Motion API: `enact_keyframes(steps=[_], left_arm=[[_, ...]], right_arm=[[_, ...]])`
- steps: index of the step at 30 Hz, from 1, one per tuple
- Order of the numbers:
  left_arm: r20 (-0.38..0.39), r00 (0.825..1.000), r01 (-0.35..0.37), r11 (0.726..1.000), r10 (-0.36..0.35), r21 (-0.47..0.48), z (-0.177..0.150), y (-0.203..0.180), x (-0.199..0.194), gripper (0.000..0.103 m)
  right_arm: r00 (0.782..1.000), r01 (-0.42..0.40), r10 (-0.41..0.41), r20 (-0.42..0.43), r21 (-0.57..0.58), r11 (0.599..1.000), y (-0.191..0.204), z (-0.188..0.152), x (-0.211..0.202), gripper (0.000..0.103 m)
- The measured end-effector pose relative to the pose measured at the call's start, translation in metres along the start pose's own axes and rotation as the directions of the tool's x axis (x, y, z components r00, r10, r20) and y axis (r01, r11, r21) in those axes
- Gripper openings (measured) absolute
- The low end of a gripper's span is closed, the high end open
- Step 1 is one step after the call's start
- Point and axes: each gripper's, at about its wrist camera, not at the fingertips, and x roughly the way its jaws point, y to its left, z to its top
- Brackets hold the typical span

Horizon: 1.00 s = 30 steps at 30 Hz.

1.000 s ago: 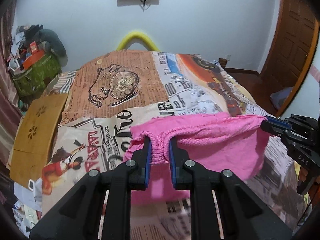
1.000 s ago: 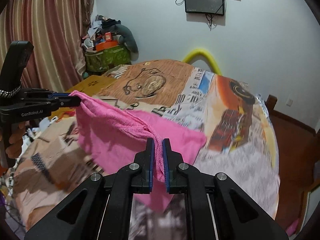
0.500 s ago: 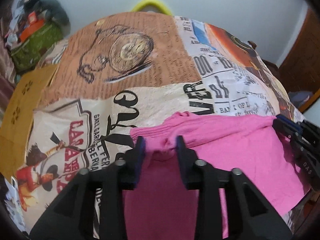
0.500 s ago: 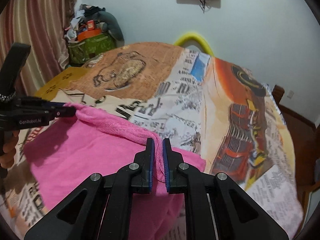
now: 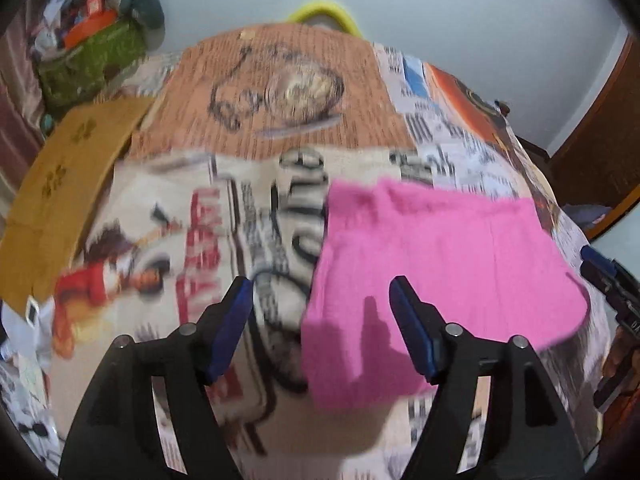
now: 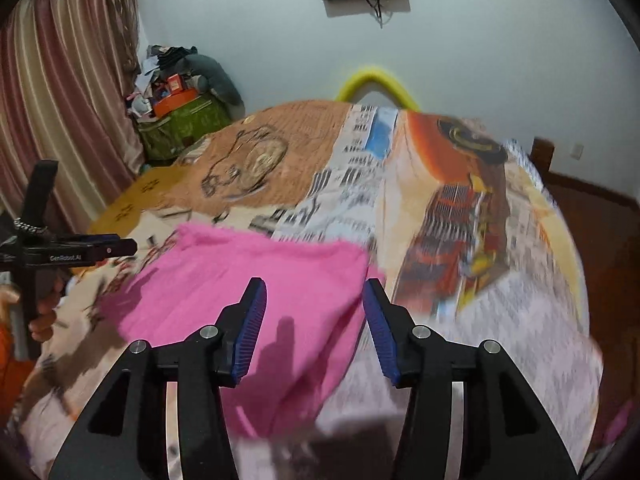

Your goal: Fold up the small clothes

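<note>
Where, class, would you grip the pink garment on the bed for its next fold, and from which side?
Probably the pink garment's two near corners, one per open gripper, approached from the near edge: it lies flat, its far edge already looks doubled over.

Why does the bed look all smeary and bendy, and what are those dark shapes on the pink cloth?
Left wrist view: the bedspread print is smeared by motion blur, and the fisheye lens bulges the bed. Both views: the dark shapes are shadows on the pink cloth beneath the open left gripper and open right gripper.

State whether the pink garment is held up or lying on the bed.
Lying on the bed: the pink garment rests flat, and both tools, left tool and right tool, are open.
</note>
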Motion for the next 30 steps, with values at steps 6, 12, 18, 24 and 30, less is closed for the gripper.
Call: enact_keyframes(steps=[6,12,18,24,30], left_arm=[[-0.092,0.995,0.034,0.999,-0.036,-0.018,-0.041,-0.002,0.017,0.069],[-0.079,0.993,0.081,0.996,-0.085,-0.048,-0.043,-0.016,0.016,0.019],[-0.065,0.992,0.106,0.994,-0.105,0.005,-0.054,-0.03,-0.01,0.014],[-0.105,0.983,0.157,0.986,-0.151,0.054,-0.083,-0.039,-0.032,0.014],[-0.107,0.994,0.046,0.993,-0.034,0.106,-0.1,-0.038,-0.039,0.019]], right_arm=[[0.991,-0.092,0.102,-0.088,0.115,0.989,0.003,-0.044,0.007,0.047],[0.982,-0.121,0.139,-0.125,0.142,0.982,0.011,-0.048,0.018,0.032],[0.985,-0.097,0.106,-0.138,0.07,0.993,0.02,-0.048,0.01,0.022],[0.987,-0.051,0.052,-0.153,0.009,0.999,0.02,-0.064,-0.013,0.022],[0.983,0.0,-0.007,-0.183,-0.04,0.999,0.023,-0.076,-0.024,0.024]])
